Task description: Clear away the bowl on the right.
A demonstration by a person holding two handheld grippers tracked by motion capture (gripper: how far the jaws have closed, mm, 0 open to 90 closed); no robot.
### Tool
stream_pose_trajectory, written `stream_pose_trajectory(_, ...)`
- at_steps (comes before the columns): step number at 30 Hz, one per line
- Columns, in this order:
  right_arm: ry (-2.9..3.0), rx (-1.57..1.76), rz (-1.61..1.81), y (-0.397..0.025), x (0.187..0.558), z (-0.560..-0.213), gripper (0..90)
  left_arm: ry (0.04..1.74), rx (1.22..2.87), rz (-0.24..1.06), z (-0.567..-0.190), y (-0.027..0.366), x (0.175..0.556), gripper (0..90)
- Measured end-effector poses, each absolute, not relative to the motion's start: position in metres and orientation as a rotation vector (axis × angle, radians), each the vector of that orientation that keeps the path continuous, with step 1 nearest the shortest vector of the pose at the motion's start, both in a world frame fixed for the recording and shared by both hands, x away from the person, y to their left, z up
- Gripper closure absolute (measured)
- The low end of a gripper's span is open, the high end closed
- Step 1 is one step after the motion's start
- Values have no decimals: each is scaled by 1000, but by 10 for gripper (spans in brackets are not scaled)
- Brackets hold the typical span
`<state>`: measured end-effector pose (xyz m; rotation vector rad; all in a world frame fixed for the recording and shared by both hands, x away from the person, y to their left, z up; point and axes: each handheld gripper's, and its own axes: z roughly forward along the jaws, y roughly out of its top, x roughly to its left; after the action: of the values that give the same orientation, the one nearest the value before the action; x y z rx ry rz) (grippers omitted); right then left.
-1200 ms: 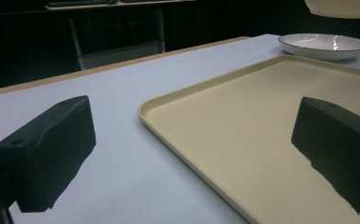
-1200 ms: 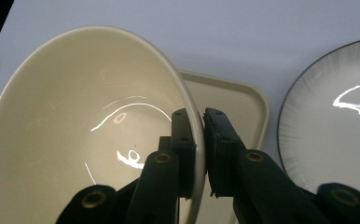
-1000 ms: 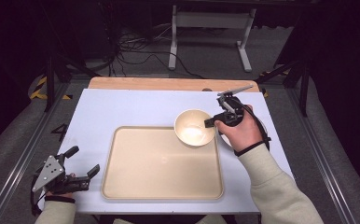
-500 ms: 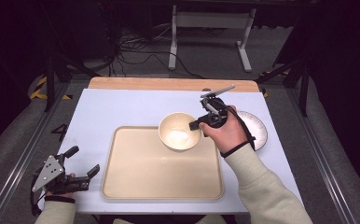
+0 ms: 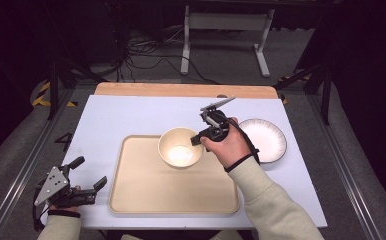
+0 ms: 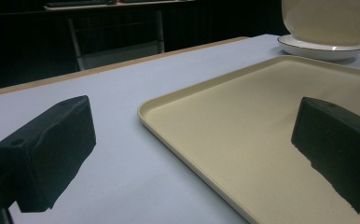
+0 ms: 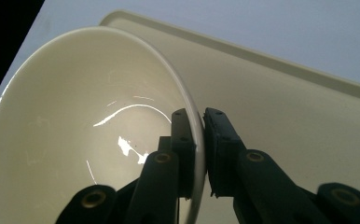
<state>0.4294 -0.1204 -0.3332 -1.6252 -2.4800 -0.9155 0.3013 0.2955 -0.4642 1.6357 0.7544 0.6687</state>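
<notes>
right claw (image 5: 197, 140) clamped on rim of cream bowl (image 5: 180, 148), one jaw inside, one outside, so bowl rides carried over far edge of tray (image 5: 146, 200). probably headed for tray. wrist bent inward, forearm angled across desk (image 5: 121, 115). left claw (image 5: 88, 176) spread open, empty, parked at near-left corner. plate (image 5: 268, 140) sits right of bowl.

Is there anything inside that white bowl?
Empty. The right gripper pinches the bowl by its rim, and its glossy inside shows bare.
</notes>
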Motion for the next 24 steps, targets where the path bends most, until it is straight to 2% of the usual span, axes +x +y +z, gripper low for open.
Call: stream_pose_trajectory(24, -2466, -1593, -824, -98, 433, -382, 826, 751, 1636, 668, -464, 295, 301, 2)
